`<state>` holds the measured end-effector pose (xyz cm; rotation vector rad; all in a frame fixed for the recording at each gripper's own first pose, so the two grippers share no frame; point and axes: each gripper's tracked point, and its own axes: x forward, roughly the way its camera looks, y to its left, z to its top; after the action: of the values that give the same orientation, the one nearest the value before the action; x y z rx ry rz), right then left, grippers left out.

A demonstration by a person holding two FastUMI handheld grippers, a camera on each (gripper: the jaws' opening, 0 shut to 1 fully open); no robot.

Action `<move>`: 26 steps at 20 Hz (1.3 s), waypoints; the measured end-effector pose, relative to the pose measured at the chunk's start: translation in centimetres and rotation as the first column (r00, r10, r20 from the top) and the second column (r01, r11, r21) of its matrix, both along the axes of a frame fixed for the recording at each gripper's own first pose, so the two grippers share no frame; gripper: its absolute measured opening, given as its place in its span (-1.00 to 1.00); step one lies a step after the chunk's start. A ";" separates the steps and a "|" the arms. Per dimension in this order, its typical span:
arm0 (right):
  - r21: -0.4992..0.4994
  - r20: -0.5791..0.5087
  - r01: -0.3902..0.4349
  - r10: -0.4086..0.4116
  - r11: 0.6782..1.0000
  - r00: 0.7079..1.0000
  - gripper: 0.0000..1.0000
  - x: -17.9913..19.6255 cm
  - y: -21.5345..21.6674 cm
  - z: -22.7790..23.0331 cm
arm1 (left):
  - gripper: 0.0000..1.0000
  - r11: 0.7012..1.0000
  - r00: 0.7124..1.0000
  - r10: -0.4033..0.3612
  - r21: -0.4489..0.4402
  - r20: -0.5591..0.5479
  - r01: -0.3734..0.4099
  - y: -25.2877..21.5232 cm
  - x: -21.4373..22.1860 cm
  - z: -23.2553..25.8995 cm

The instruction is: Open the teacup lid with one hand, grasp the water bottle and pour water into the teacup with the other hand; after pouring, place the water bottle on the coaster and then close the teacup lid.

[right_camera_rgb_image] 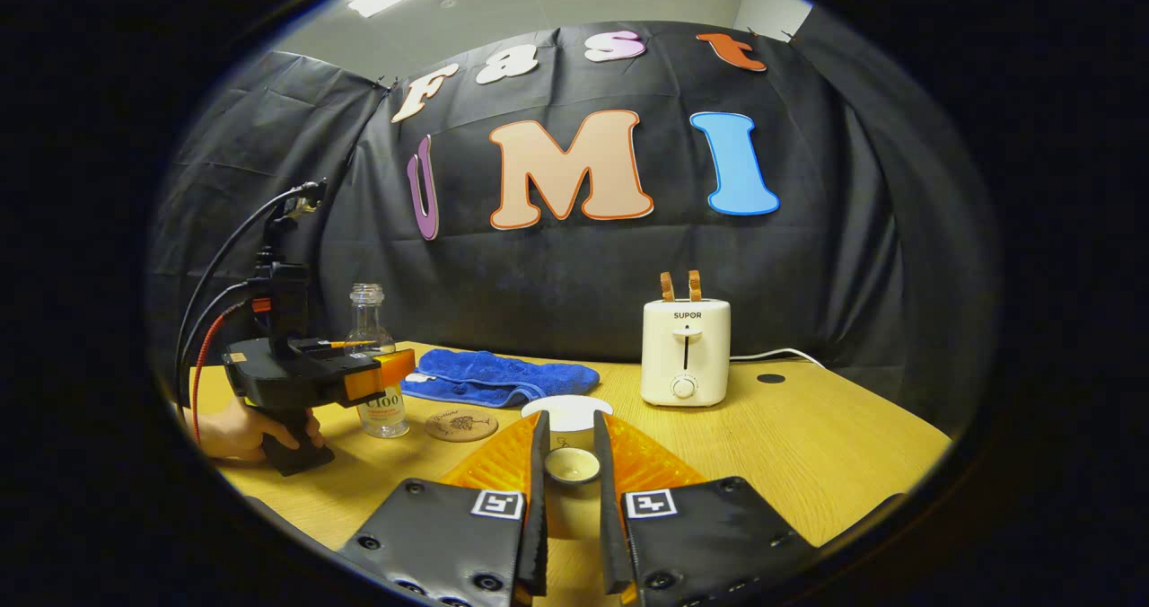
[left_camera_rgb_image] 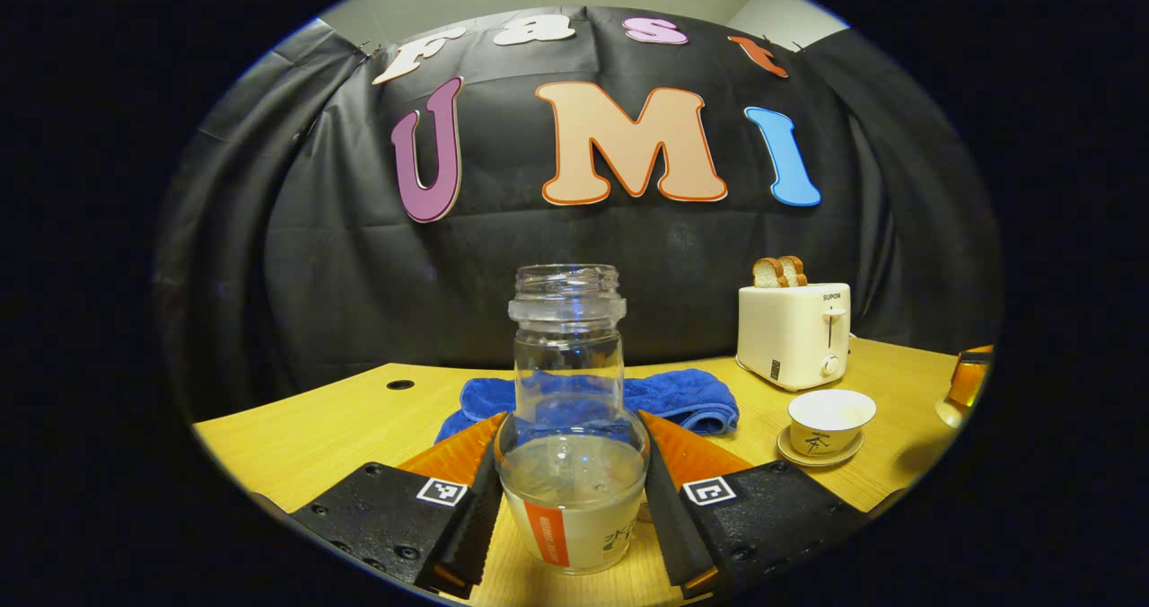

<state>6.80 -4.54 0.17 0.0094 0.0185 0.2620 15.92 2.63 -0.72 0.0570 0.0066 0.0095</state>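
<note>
In the left gripper view the clear water bottle (left_camera_rgb_image: 572, 463), uncapped and about a third full, stands on the table. My left gripper (left_camera_rgb_image: 572, 427) is shut on its lower body, one finger pressing each side. The white teacup (left_camera_rgb_image: 830, 414) sits lidless on its saucer to the right. In the right gripper view my right gripper (right_camera_rgb_image: 570, 420) is shut on the teacup lid (right_camera_rgb_image: 572, 465), pinching its small round knob. The same view has the left gripper (right_camera_rgb_image: 372, 375), held by a hand (right_camera_rgb_image: 238, 432), around the bottle (right_camera_rgb_image: 370, 320), with the round coaster (right_camera_rgb_image: 460, 425) on the table just right of it.
A blue cloth (left_camera_rgb_image: 691, 396) lies behind the bottle. A cream toaster (left_camera_rgb_image: 794, 333) with two bread slices stands at the back, behind the teacup. My right gripper (left_camera_rgb_image: 965, 382) shows at the far right edge of the left gripper view. Cables rise from the left gripper.
</note>
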 end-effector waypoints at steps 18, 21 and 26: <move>-0.005 0.009 0.191 -0.191 0.982 0.982 -0.47 -1.5 -8.2 0.5 | 0.41 0.395 0.992 -0.093 0.912 -0.081 0.111 -7.2 5.0 -0.8; -0.005 0.011 0.187 -0.187 0.982 0.982 -0.46 -1.5 -8.1 0.4 | 0.41 0.240 0.988 -0.098 0.961 -0.117 0.137 -8.0 5.2 -1.0; 0.000 0.007 0.197 -0.197 0.980 0.980 -0.46 -1.2 -8.8 0.5 | 0.41 0.060 0.983 -0.096 0.984 -0.159 0.165 -8.8 5.7 -1.0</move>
<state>5.64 -13.37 0.62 0.0100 0.0104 0.0632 21.60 -6.21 -1.68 1.5552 0.0484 -0.1882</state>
